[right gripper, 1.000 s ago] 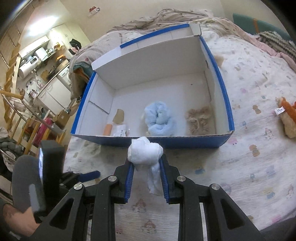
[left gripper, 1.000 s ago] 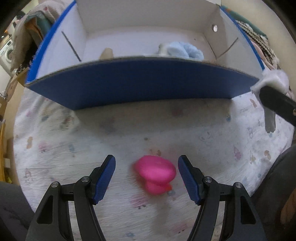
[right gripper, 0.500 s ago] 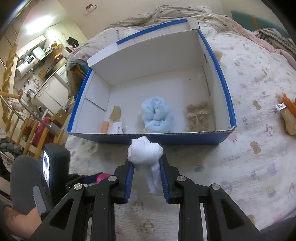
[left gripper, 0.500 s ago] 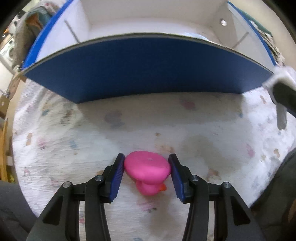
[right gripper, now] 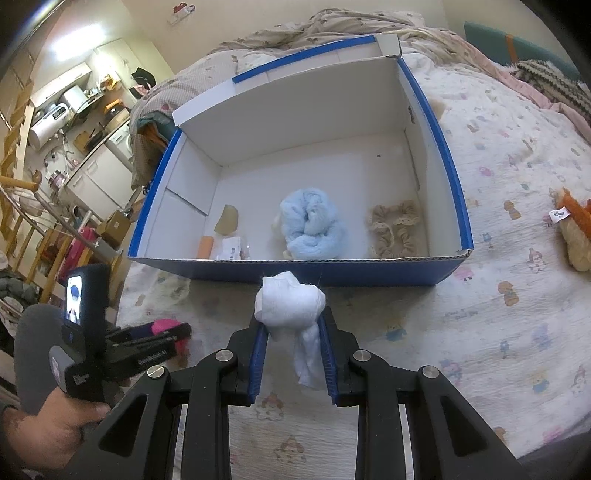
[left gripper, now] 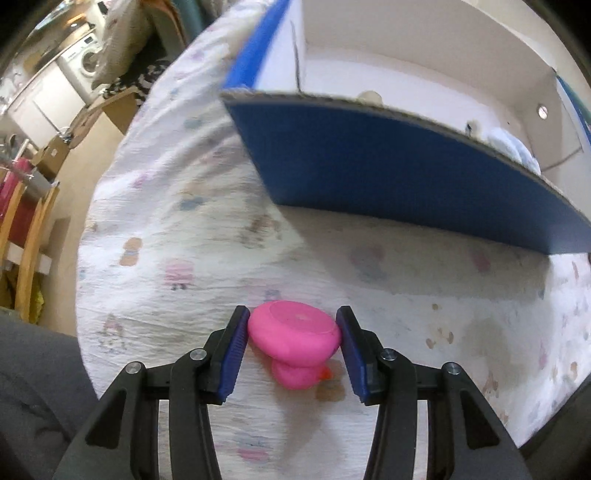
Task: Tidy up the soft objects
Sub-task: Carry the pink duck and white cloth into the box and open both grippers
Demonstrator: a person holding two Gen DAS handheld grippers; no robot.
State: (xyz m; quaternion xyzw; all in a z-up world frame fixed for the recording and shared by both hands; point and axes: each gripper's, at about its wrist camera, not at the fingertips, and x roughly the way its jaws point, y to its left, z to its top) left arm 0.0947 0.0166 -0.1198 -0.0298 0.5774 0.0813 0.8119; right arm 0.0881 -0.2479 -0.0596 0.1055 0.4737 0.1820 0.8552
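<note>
My left gripper is shut on a pink toy duck and holds it just above the printed bedsheet, in front of the blue box. The right wrist view shows that gripper at lower left with the pink duck between its jaws. My right gripper is shut on a white balled cloth, held just short of the near wall of the blue box. Inside the box lie a light blue fluffy cloth, a beige scrunched cloth and small items.
An orange and tan plush toy lies on the bedsheet right of the box. A crumpled blanket is heaped behind the box. The bed's left edge drops off to a kitchen area and wooden frames.
My left gripper closed on the pink duck, then lifted and swung left with it. My right gripper kept its hold on the white cloth and edged toward the box.
</note>
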